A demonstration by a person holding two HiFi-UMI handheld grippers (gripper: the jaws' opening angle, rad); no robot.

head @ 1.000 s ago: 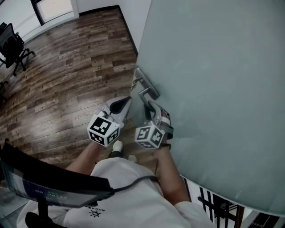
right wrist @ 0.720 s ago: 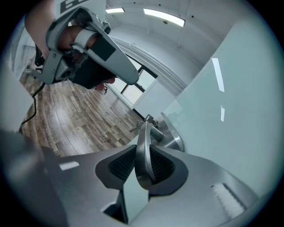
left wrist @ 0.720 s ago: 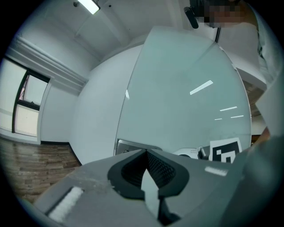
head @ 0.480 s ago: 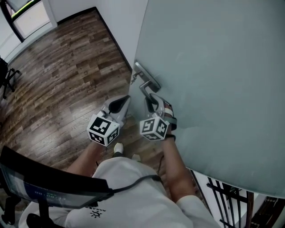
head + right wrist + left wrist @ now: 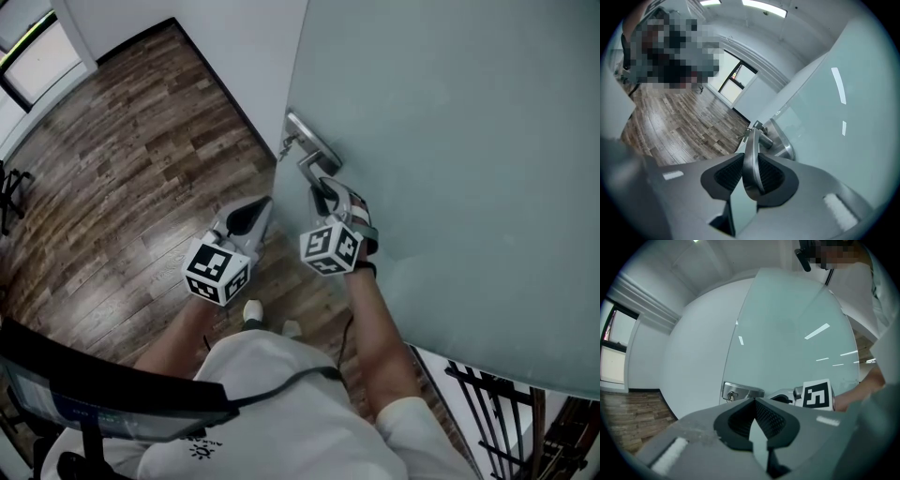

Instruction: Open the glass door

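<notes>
1. The glass door (image 5: 450, 141), frosted and pale green, fills the right side of the head view. Its free edge stands next to a white wall (image 5: 234, 47).
2. A metal lever handle (image 5: 312, 169) sits near that edge on a metal lock plate (image 5: 319, 147), and a key (image 5: 284, 147) sticks out of the plate on the edge side.
3. The right gripper (image 5: 322, 194) is clamped on the lever handle. In the right gripper view the end of the lever stands between the jaws, which press it from both sides and are only partly closed around its width.
4. The left gripper (image 5: 263, 210) hangs just beside the right one on the room side, near the door's edge but touching neither door nor handle. In its own view the jaw tips meet and nothing is between them.
5. A wood floor (image 5: 141, 159) spreads out to the left of the door, and the person's shoe (image 5: 249, 309) rests on it below the grippers.
6. A black railing (image 5: 497, 422) shows past the door's lower right corner.
</notes>
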